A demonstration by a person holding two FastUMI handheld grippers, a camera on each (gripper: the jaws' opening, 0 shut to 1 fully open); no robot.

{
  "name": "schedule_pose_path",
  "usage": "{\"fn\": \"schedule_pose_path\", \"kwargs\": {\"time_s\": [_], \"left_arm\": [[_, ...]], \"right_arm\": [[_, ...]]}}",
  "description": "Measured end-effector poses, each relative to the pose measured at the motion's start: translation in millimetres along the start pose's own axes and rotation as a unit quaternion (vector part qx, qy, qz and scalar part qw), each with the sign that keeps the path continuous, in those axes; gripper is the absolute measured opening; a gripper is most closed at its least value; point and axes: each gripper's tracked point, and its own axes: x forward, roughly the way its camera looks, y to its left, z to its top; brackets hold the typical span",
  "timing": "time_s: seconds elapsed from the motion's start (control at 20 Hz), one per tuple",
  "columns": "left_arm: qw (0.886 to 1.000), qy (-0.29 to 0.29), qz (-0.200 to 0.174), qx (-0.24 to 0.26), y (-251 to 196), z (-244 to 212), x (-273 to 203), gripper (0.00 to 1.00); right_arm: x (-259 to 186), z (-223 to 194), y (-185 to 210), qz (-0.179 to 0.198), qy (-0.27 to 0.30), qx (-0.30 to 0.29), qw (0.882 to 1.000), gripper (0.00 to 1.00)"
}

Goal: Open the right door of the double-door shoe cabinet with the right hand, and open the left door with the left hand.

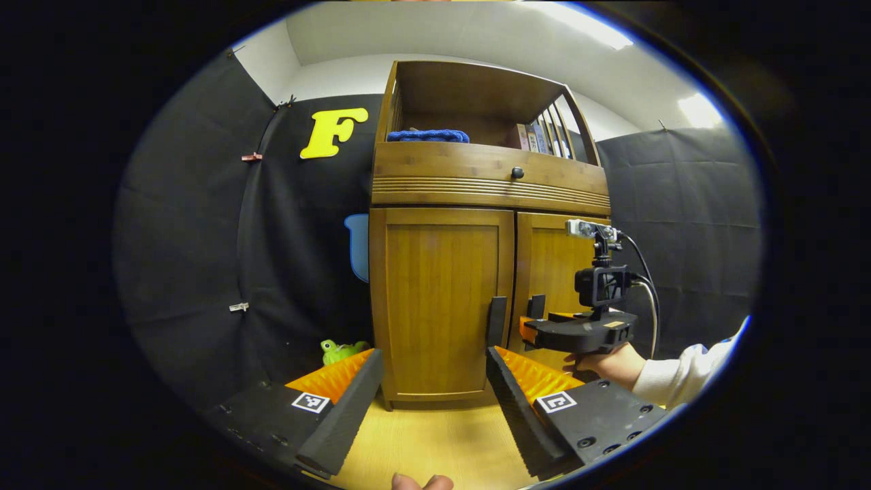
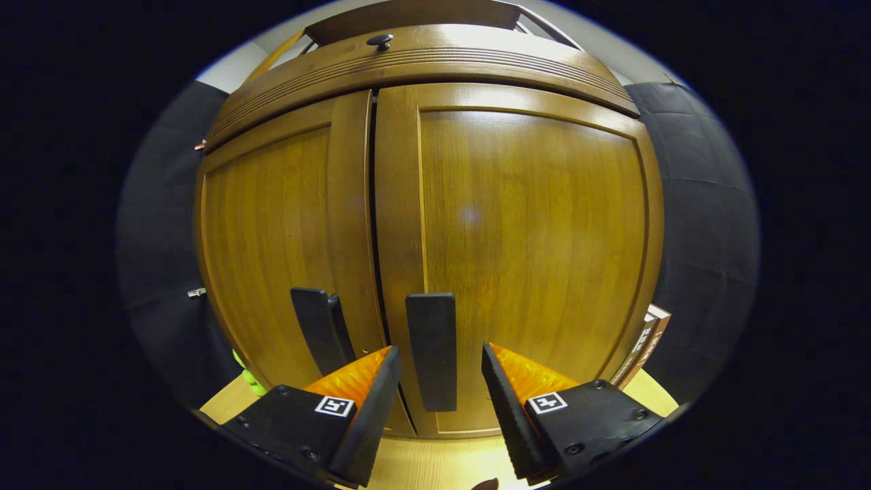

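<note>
Doors both look closed as I take stock. In the left gripper view, my left hand-held gripper (image 1: 432, 388) is spread wide and holds nothing, set back from the shoe cabinet (image 1: 486, 184) that stands on the table (image 1: 429, 442). The left door (image 1: 439, 306) and its dark handle (image 1: 496, 321) lie ahead, a little right of centre; my right hand-held gripper (image 1: 532, 329) sits against the right door (image 1: 554, 272), my hand (image 1: 609, 364) behind it.

In the right gripper view, the right hand-held gripper (image 2: 439, 381) is spread too — the right door's handle (image 2: 432, 350) stands between the fingers, neither visibly pressing it. The left handle (image 2: 318, 328) is just beside, across the seam.

To do this well, I judge I should close squarely on the handle — then pull along the door's arc, not straight back.
</note>
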Motion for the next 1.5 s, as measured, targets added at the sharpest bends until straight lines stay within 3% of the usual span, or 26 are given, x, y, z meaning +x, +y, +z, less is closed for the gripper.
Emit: {"fn": "schedule_pose_path", "kwargs": {"time_s": [0.1, 0.2, 0.45, 0.5, 0.8, 1.25, 1.5], "left_arm": [[1.000, 0.001, -0.002, 0.005, -0.9, 0.4, -1.6, 0.94], [1.000, 0.001, 0.000, 0.008, 1.0, 0.2, -3.7, 0.94], [1.000, 0.003, 0.006, 0.011, 2.0, -1.9, -5.0, 0.94], [1.000, 0.003, 0.007, 0.010, 1.7, -1.4, -4.0, 0.92], [1.000, -0.003, 0.018, 0.007, -8.4, 3.5, 2.9, 0.94], [0.999, -0.016, 0.044, 0.000, -45.5, 13.8, 20.7, 0.94], [0.999, -0.021, 0.040, 0.002, -66.3, 15.7, 30.4, 0.92]], "right_arm": [[11.8, -2.1, -2.2, -0.010, 0.002, 0.003, 1.000, 0.72], [16.3, -6.0, 3.2, -0.005, 0.011, 0.016, 1.000, 0.45], [8.7, -5.1, 2.3, -0.003, -0.005, 0.003, 1.000, 0.34], [12.4, -4.7, 1.1, 0.002, -0.003, 0.003, 1.000, 0.28], [-17.1, -6.4, -2.5, 0.027, 0.001, 0.016, 1.000, 0.27], [-88.9, -11.7, -25.5, 0.119, 0.017, 0.019, 0.993, 0.27], [-122.2, -14.4, -48.3, 0.128, 0.022, 0.015, 0.991, 0.27]]}}
